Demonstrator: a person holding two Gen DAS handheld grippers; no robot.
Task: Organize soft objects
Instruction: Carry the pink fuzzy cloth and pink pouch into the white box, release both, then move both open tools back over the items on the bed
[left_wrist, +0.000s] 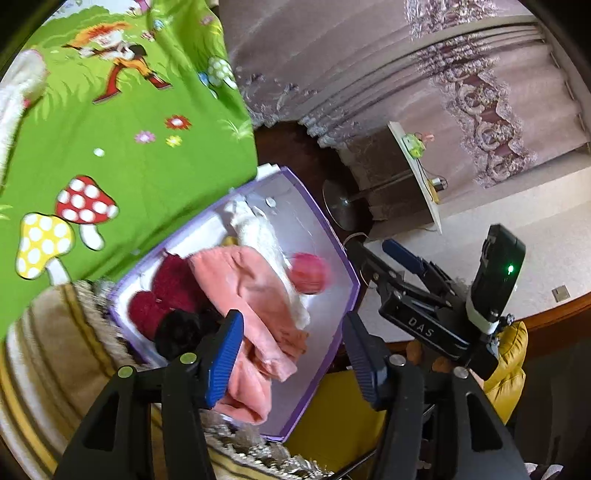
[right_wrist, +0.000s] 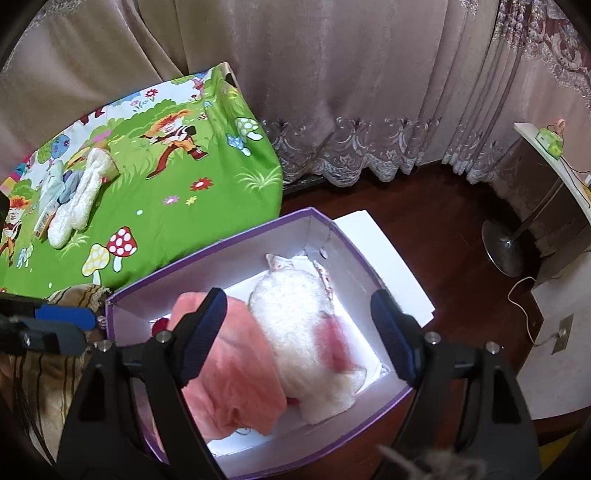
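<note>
A purple-edged white box (right_wrist: 229, 247) holds a pink cloth (right_wrist: 236, 373), a white fluffy piece (right_wrist: 295, 314), dark red fuzzy pieces (left_wrist: 166, 291) and a black one (left_wrist: 177, 328). My left gripper (left_wrist: 295, 354) hangs open over the box's near corner. The pink cloth (left_wrist: 251, 295) lies under its left pad (left_wrist: 225, 354), draped across the rim. My right gripper (right_wrist: 299, 334) stands open above the box with nothing clamped between its pads. On the green cartoon sheet (right_wrist: 166, 206) lie a white fluffy sock (right_wrist: 81, 195) and pale blue-grey pieces (right_wrist: 59, 184).
A white lid (right_wrist: 391, 266) lies under the box on the dark wood floor (right_wrist: 424, 221). Curtains (right_wrist: 332, 92) hang behind. A lamp base (right_wrist: 504, 251) and a cabinet (right_wrist: 546, 199) stand to the right. A fringed beige blanket (left_wrist: 55, 332) lies at the left; a yellow sleeve (left_wrist: 506, 354) shows.
</note>
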